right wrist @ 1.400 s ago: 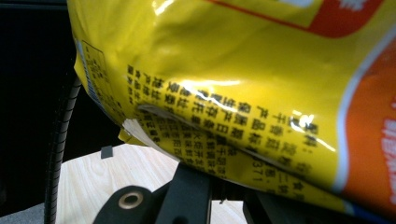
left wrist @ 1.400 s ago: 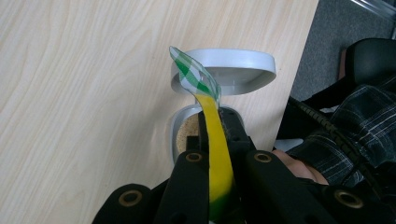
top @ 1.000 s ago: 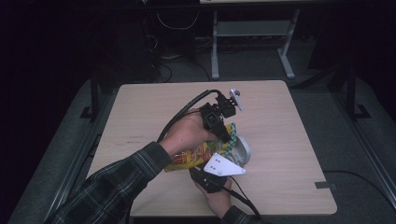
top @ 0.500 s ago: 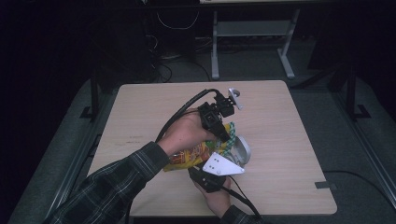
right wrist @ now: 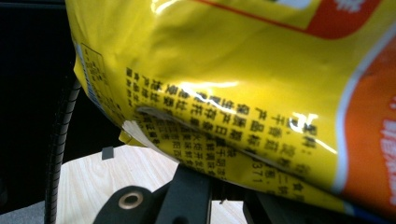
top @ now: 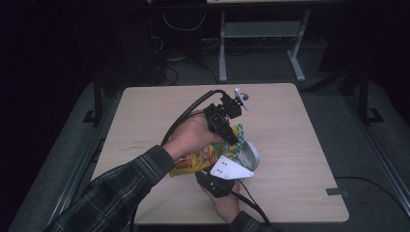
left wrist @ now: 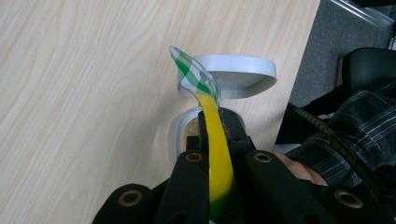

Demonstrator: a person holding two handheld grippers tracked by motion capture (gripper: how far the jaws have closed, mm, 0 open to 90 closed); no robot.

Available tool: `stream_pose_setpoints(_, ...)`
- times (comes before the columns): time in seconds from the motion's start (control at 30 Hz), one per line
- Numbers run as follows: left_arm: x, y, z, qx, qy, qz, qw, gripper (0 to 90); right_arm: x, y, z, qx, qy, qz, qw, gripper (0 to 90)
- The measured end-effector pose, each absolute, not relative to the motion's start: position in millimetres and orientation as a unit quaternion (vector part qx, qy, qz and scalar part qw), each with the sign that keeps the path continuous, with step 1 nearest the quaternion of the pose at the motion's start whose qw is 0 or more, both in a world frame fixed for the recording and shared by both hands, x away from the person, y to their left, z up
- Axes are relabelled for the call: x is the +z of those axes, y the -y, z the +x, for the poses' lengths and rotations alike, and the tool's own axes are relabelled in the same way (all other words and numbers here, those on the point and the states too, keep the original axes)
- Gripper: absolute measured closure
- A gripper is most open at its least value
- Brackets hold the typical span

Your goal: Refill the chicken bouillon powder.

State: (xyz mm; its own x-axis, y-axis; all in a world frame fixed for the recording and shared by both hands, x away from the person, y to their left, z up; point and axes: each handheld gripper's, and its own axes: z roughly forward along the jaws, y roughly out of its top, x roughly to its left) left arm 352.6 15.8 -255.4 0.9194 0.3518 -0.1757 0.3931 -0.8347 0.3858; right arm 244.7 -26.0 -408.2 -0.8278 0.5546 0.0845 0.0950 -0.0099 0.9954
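Note:
A yellow and orange snack bag (top: 198, 158) hangs just above the table between my two grippers. My left gripper (top: 234, 140) is shut on the bag's top seam; in the left gripper view the yellow strip (left wrist: 217, 158) runs up between the jaws of my left gripper (left wrist: 217, 119) to a green-checked tip (left wrist: 194, 77). My right gripper (top: 207, 170), under its grey plate (top: 230, 169), holds the bag's lower edge from the near side. In the right gripper view the bag (right wrist: 243, 70) hides the tips of my right gripper (right wrist: 224, 184).
A small white round container (top: 249, 153) with its lid (left wrist: 233, 77) flipped up sits on the wooden table (top: 300, 125) directly below the bag's tip, something brown inside. The table's near edge is close behind the hands. Cables trail from both grippers.

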Motion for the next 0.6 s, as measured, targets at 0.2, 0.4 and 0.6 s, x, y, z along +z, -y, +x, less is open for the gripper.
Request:
stream_pose_setpoints(0.2, -254, -11, 356, -0.047, -0.195, 0.959, 0.198, 89.6, -408, 27, 249, 0.678, -0.674, 0.243, 0.164, 90.0)
stream_pose_setpoints(0.4, -251, -6, 356, -0.044, -0.195, 0.961, 0.192, 89.6, -405, 29, 249, 0.683, -0.667, 0.250, 0.161, 89.9)
stream_pose_setpoints(0.6, -250, -5, 356, -0.043, -0.195, 0.961, 0.193, 89.6, -404, 30, 250, 0.685, -0.664, 0.256, 0.158, 90.0)
